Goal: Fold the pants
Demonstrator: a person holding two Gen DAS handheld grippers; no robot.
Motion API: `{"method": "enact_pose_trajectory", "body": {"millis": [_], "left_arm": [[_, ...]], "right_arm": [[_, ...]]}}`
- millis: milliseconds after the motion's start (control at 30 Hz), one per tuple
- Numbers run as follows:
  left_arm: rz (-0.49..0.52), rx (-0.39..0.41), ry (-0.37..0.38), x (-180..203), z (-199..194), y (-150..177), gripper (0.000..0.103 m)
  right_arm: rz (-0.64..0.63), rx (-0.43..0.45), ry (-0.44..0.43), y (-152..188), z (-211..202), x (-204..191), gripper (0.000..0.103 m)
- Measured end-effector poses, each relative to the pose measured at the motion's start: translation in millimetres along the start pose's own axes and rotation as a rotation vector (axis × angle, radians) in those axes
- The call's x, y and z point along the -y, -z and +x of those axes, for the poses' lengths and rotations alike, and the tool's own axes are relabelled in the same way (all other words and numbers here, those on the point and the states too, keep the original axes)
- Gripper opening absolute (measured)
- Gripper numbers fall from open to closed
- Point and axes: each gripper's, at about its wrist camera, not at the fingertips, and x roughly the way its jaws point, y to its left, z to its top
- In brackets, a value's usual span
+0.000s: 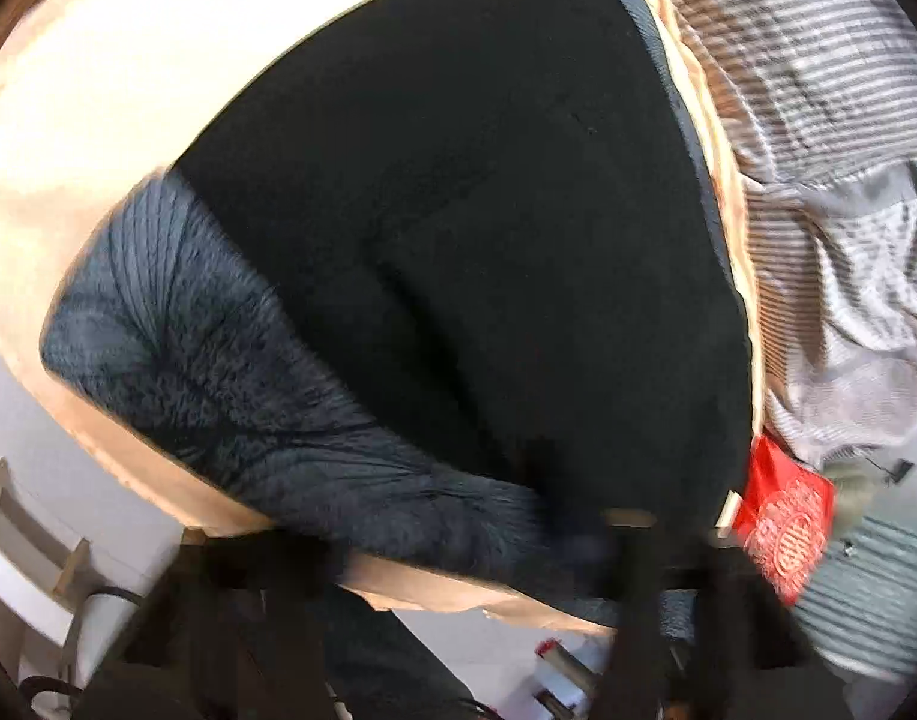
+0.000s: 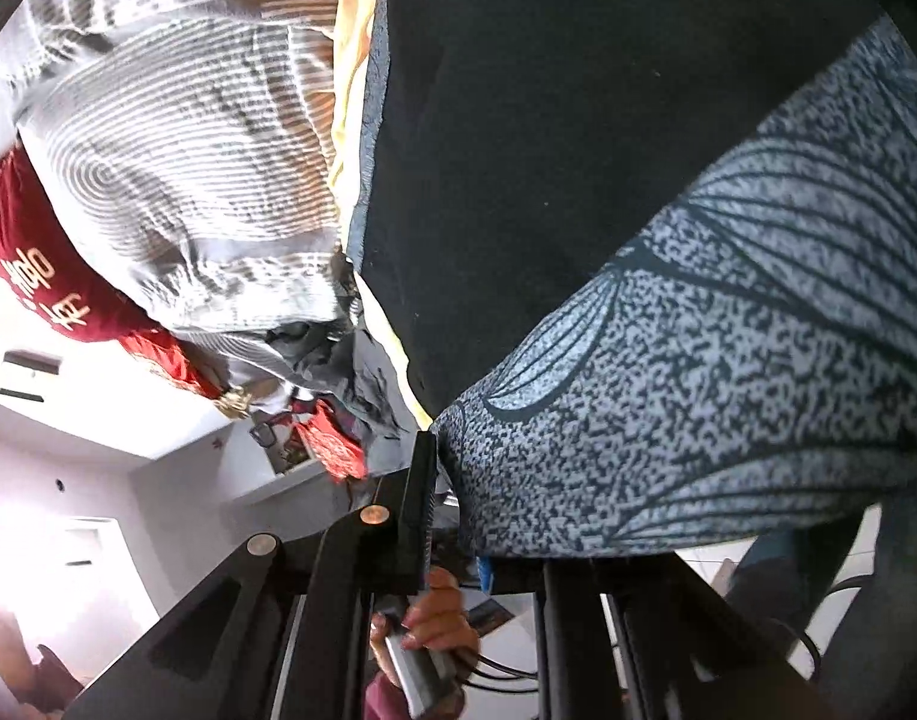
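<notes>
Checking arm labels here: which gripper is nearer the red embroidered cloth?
Left, probably. The red cloth lies just beside the left gripper; from the right gripper it sits farther off.

Daylight is glaring at the right wrist view's lower left; motion blur is smearing the left view; fisheye edges are bending.

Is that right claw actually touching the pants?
Touching. In the right wrist view, the right gripper has the patterned grey edge of the pants pinched between its fingers, cloth against the ribbed pad.
</notes>
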Motion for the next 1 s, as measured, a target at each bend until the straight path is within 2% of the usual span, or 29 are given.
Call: {"method": "enact_pose_trajectory", "body": {"millis": [33, 100, 167, 267, 400, 600, 833, 900, 1000], "left_arm": [[0.017, 0.01, -0.024, 3.1, -3.5, -1.2, 0.025], [0.091, 0.025, -0.074, 16.2, -14.6, -2.2, 0.02], [0.142, 0.033, -0.09, 27.5, -24.9, -1.6, 0.02], [0.249, 0.053, -0.094, 56.5, -45.9, -5.1, 0.02], [0.311, 0.062, -0.087, 86.3, -55.7, -21.3, 0.02], [0.389, 0.141, -0.116, 143.3, -47.2, -76.8, 0.02], [0.369, 0.235, -0.155, 188.3, -1.8, -162.2, 0.021], [0.369, 0.23, -0.205, 195.4, 20.9, -183.7, 0.024], [0.318, 0.181, -0.256, 192.9, 52.3, -209.6, 0.026]], "right_arm": [[-0.004, -0.002, 0.009, -1.0, -0.6, 0.9, 0.012], [-0.021, 0.001, 0.036, -1.7, -1.0, -6.1, 0.012], [-0.043, 0.004, 0.049, -5.5, -12.3, -9.7, 0.012], [-0.112, 0.012, 0.063, -13.5, -17.9, -38.1, 0.012], [-0.188, 0.01, 0.07, -34.8, -23.7, -73.9, 0.012], [-0.267, -0.07, 0.122, -111.6, -3.6, -119.1, 0.012], [-0.222, -0.15, 0.154, -216.6, 45.9, -129.3, 0.013], [-0.196, -0.166, 0.185, -250.0, 64.3, -123.3, 0.015], [-0.178, -0.185, 0.259, -282.2, 86.2, -106.4, 0.015]]}}
